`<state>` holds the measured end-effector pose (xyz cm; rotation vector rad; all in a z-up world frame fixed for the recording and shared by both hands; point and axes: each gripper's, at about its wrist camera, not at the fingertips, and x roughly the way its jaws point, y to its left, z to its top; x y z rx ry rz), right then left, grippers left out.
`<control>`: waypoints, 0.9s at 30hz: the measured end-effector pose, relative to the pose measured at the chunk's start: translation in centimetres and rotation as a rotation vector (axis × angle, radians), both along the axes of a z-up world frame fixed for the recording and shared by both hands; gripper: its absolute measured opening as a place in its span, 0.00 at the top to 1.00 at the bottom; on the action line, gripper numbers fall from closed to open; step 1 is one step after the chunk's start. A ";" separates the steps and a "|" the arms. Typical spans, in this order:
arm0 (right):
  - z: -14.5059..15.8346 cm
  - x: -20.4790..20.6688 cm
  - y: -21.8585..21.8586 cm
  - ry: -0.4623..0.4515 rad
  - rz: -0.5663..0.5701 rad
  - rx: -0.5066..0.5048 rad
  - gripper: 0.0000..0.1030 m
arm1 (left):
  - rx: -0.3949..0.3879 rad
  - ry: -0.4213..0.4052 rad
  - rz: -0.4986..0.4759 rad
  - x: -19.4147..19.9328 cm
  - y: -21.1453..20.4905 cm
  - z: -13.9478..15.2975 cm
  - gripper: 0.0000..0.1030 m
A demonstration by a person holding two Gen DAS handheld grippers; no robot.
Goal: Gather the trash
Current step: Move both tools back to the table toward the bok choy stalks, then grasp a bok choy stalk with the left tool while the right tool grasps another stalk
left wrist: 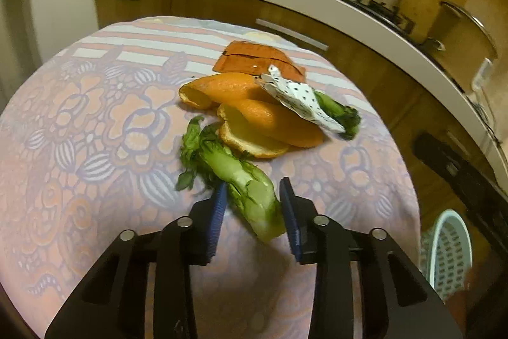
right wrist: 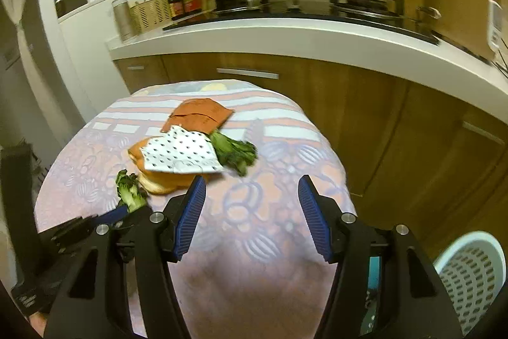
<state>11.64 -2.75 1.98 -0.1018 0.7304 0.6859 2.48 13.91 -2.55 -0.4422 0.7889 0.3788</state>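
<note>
The left gripper [left wrist: 254,196] is clamped on the green stalk [left wrist: 244,180] at six o'clock of the peel pile [left wrist: 254,113], the right gripper [right wrist: 250,202] gapes empty, so next comes carrying it to the basket [left wrist: 447,256].

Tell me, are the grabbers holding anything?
The left gripper clamps the nearer bok choy piece at its pale stem end. The right gripper holds nothing.

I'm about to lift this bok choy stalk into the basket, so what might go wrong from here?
1. The left hand-held gripper straddles only the bok choy stalk near its cut end; its limp leaves may snag the orange peels.
2. The laundry-style basket sits below the table edge, so a loose grip could drop the stalk.
</note>
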 end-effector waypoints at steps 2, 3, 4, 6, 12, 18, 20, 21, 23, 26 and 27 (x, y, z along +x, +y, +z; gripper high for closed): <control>0.2 0.6 1.1 -0.009 0.018 -0.008 0.45 | -0.014 -0.013 -0.033 -0.7 0.2 0.3 0.79; 0.1 1.1 1.5 -0.007 0.026 -0.011 0.45 | -0.021 -0.018 -0.047 -1.1 0.3 0.4 0.80; 0.1 1.5 2.0 -0.005 0.029 -0.016 0.45 | -0.023 -0.021 -0.055 -1.3 0.4 0.5 0.80; -0.1 2.4 2.7 0.000 0.042 -0.024 0.45 | -0.030 -0.029 -0.074 -1.8 0.7 0.5 0.80; -1.3 5.4 4.5 0.037 0.091 -0.046 0.45 | -0.082 -0.053 -0.103 -3.1 2.4 0.4 0.80; -3.2 7.2 6.6 0.085 0.169 -0.091 0.45 | -0.088 -0.081 -0.103 -4.1 3.4 1.0 0.80; -3.9 7.4 7.4 0.088 0.192 -0.129 0.45 | -0.091 -0.088 -0.100 -4.2 3.6 1.2 0.80; -4.2 7.5 7.8 0.087 0.196 -0.143 0.45 | -0.093 -0.092 -0.099 -4.3 3.7 1.3 0.80; -4.7 7.5 8.3 0.086 0.193 -0.170 0.45 | -0.089 -0.096 -0.098 -4.4 3.9 1.4 0.80; -4.6 6.9 8.5 0.074 0.219 -0.174 0.73 | -0.091 -0.103 -0.096 -4.5 4.2 1.6 0.80; -4.6 6.7 8.5 0.072 0.223 -0.179 0.76 | -0.090 -0.104 -0.096 -4.5 4.2 1.6 0.80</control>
